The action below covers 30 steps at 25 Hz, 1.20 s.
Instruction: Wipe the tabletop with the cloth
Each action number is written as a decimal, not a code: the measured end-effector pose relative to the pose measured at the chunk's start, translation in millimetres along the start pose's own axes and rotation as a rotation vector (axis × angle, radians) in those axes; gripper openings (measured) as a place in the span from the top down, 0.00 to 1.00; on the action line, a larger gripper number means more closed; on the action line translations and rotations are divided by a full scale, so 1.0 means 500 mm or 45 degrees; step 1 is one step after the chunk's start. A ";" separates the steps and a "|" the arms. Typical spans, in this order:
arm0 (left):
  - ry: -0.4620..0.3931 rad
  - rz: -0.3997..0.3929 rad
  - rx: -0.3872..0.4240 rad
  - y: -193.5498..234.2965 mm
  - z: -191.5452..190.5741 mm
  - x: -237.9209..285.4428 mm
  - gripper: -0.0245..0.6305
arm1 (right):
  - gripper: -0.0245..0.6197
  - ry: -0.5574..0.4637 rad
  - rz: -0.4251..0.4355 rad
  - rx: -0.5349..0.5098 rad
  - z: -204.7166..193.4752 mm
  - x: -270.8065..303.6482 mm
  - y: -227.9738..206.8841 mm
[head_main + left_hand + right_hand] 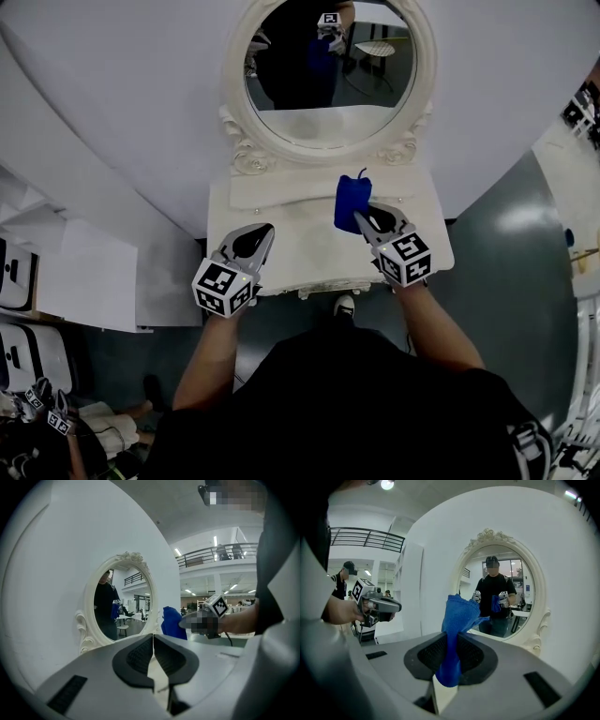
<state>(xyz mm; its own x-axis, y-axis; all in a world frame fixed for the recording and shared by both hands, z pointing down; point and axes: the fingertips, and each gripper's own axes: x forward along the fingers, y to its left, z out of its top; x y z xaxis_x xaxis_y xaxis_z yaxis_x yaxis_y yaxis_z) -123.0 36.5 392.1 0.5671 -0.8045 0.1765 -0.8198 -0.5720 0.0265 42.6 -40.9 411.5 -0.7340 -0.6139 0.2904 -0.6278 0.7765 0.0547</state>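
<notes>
A blue cloth (352, 202) hangs above the white tabletop (309, 246), pinched in my right gripper (360, 225), which is shut on it. In the right gripper view the cloth (457, 625) stands up between the jaws and folds over. My left gripper (264, 232) hovers over the tabletop's left part with its jaws shut and nothing between them (153, 644). In the left gripper view the cloth (172, 623) shows ahead, held by the other gripper.
An oval mirror (330, 66) in an ornate white frame stands at the back of the table against a white wall. The table's front edge (323, 286) is by my body. White cases (19, 272) and gear lie on the floor to the left.
</notes>
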 end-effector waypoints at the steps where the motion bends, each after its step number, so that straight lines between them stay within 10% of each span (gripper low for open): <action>1: 0.005 0.002 -0.003 0.006 0.002 0.016 0.94 | 0.88 0.005 0.007 0.001 0.001 0.010 -0.014; 30: 0.065 0.203 -0.031 0.092 0.052 0.338 0.94 | 0.88 0.036 0.204 -0.005 -0.015 0.178 -0.342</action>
<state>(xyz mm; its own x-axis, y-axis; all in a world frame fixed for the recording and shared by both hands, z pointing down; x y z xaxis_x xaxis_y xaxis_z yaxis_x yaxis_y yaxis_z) -62.8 -130.0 397.4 0.4257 -0.8752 0.2298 -0.9010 -0.4335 0.0179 86.5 -227.1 435.1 -0.8170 -0.4780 0.3226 -0.5024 0.8646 0.0091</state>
